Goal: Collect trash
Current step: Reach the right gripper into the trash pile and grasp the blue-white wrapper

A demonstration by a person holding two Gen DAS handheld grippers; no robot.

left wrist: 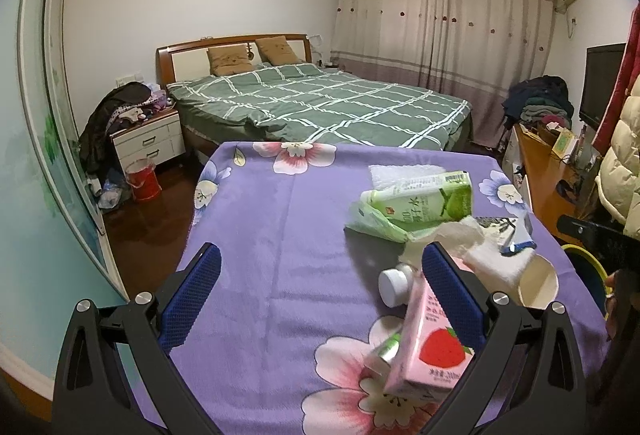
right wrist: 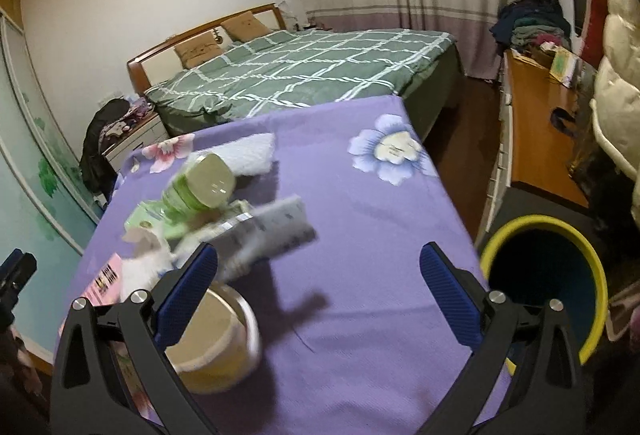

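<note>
Lying beside wide left tool: pink carton; paper cup beside wide right tool.

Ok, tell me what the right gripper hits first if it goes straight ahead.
Probably nothing on top: the right gripper, jaws open, points at bare purple cloth. The silver wrapper and paper cup sit left of that line.
</note>
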